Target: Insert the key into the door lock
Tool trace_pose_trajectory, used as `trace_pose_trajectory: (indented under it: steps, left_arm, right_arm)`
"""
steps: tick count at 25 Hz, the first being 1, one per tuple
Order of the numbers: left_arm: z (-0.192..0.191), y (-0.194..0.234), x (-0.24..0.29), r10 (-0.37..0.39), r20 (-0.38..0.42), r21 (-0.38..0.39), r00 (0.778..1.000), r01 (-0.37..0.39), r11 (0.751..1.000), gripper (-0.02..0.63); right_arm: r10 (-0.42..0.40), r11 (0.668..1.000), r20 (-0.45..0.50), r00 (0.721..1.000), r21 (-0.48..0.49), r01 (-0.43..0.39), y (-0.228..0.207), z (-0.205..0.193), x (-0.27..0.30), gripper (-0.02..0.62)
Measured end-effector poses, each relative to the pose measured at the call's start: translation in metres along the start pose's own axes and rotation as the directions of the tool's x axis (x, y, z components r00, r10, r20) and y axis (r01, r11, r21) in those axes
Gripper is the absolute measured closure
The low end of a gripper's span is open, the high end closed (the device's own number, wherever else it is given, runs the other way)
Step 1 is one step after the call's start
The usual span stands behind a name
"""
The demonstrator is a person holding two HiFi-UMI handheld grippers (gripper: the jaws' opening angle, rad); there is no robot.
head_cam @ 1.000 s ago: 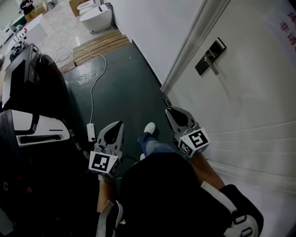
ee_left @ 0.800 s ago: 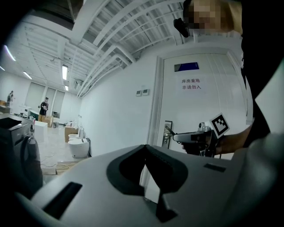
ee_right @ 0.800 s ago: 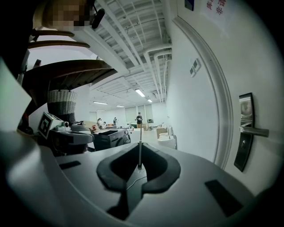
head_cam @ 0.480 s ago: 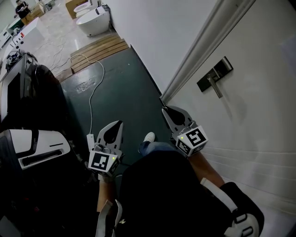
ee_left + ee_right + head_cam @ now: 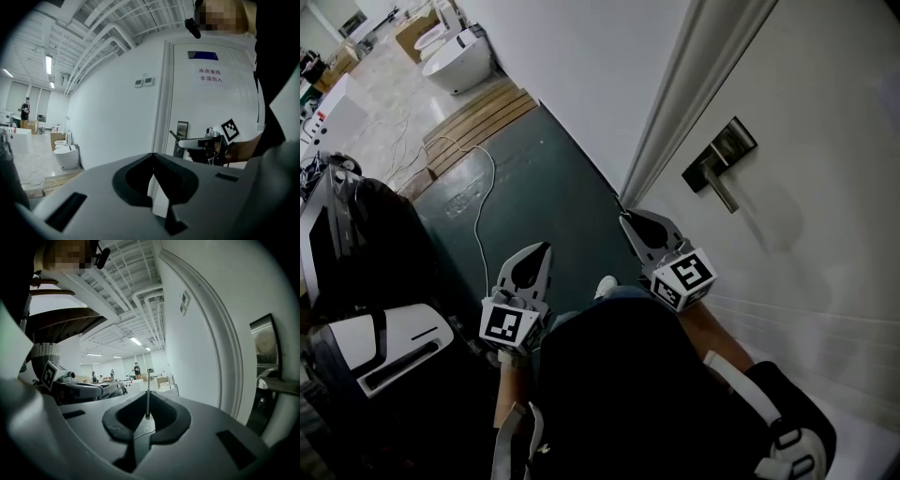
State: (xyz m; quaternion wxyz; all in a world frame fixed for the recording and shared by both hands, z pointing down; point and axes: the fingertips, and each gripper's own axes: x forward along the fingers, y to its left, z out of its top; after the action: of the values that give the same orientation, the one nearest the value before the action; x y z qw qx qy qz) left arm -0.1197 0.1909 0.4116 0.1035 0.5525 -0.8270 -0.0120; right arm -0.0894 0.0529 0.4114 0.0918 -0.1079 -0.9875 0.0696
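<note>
We record the light grey plastic left gripper (image 5: 539,249) and the matching right gripper (image 5: 626,218). Both have black jaw linings and a cube (image 5: 506,326) patterned in black-and-white squares. The thin metal key (image 5: 147,403) is silver. The flat white door (image 5: 825,112) carries a dark brushed-metal lock plate (image 5: 719,159), red print (image 5: 211,75) and 1 blue strip (image 5: 202,55). A white cable (image 5: 477,217) crosses the dark green floor (image 5: 553,202). The slatted wooden platform (image 5: 478,117) is pale brown.

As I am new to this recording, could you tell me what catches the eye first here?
The white door with its dark lock plate and lever handle fills the head view's right. The right gripper, just below it, pinches a thin key in its jaws.
</note>
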Motion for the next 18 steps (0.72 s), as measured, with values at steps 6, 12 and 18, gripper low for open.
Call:
trace_pose_trajectory:
  steps: [6, 12, 18]
  left_arm:
    - [-0.006, -0.022, 0.044, -0.095, -0.049, 0.03, 0.994, 0.097, 0.995, 0.598]
    - [-0.016, -0.04, 0.093, -0.206, -0.116, 0.056, 0.972, 0.214, 0.975, 0.598]
    - [-0.006, -0.073, 0.146, -0.331, -0.147, 0.095, 0.932, 0.346, 0.933, 0.598]
  right_arm:
    - [-0.089, 0.992, 0.029, 0.996, 0.094, 0.086, -0.043, -0.015, -0.022, 0.561]
    - [-0.221, 0.953, 0.055, 0.974, 0.226, 0.203, -0.092, -0.041, -0.063, 0.562]
    - [-0.349, 0.887, 0.06, 0.935, 0.341, 0.31, -0.128, -0.06, -0.102, 0.562]
